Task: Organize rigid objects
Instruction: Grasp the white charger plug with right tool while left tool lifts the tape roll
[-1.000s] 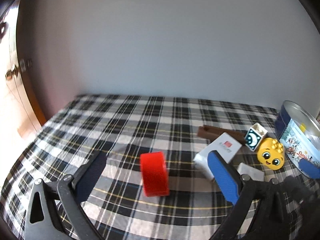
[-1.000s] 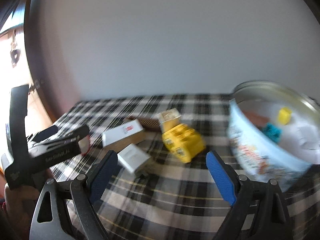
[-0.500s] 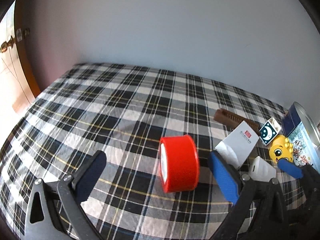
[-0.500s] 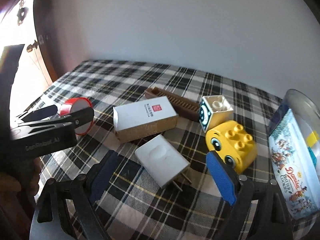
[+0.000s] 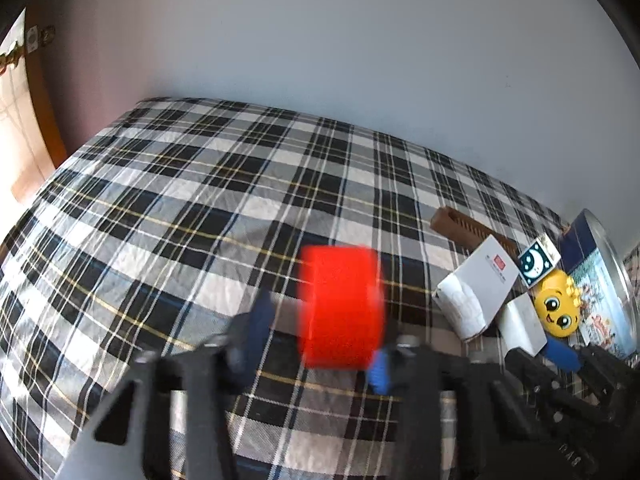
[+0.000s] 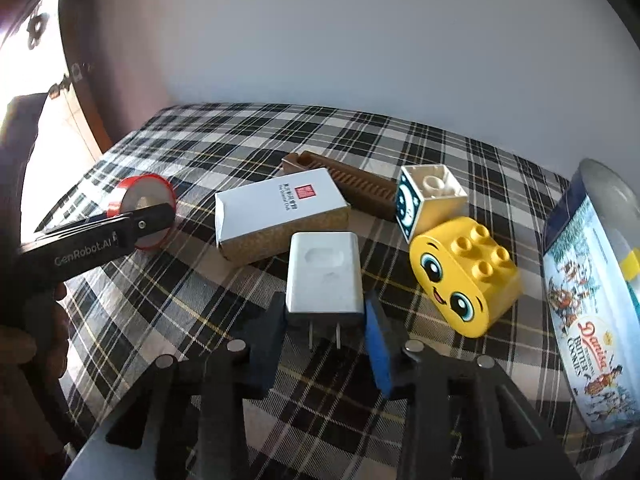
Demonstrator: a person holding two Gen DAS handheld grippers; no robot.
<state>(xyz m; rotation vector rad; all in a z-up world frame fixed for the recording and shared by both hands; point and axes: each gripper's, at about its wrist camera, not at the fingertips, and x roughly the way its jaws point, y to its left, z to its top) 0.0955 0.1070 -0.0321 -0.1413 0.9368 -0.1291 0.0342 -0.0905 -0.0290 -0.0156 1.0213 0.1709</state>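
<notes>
Both grippers have just closed, we note: left gripper (image 5: 320,344) fingers on the red roll (image 5: 340,306), right gripper (image 6: 326,334) fingers on the white charger (image 6: 324,278), both items on the plaid surface (image 5: 180,208), so transfer to the tin (image 6: 588,300) looks next.

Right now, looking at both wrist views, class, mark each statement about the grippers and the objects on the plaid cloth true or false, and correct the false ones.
1. The right gripper has its pads on the white charger. True; its jaws have just been closing.
2. The left gripper is closing around the yellow face block. False: the red roll is between its jaws.
3. The brown comb lies behind the white box. True.
4. The cookie tin stands left of the red roll. False: it stands at the far right.
5. The moon-print block sits inside the tin. False: it sits on the plaid cloth.
</notes>
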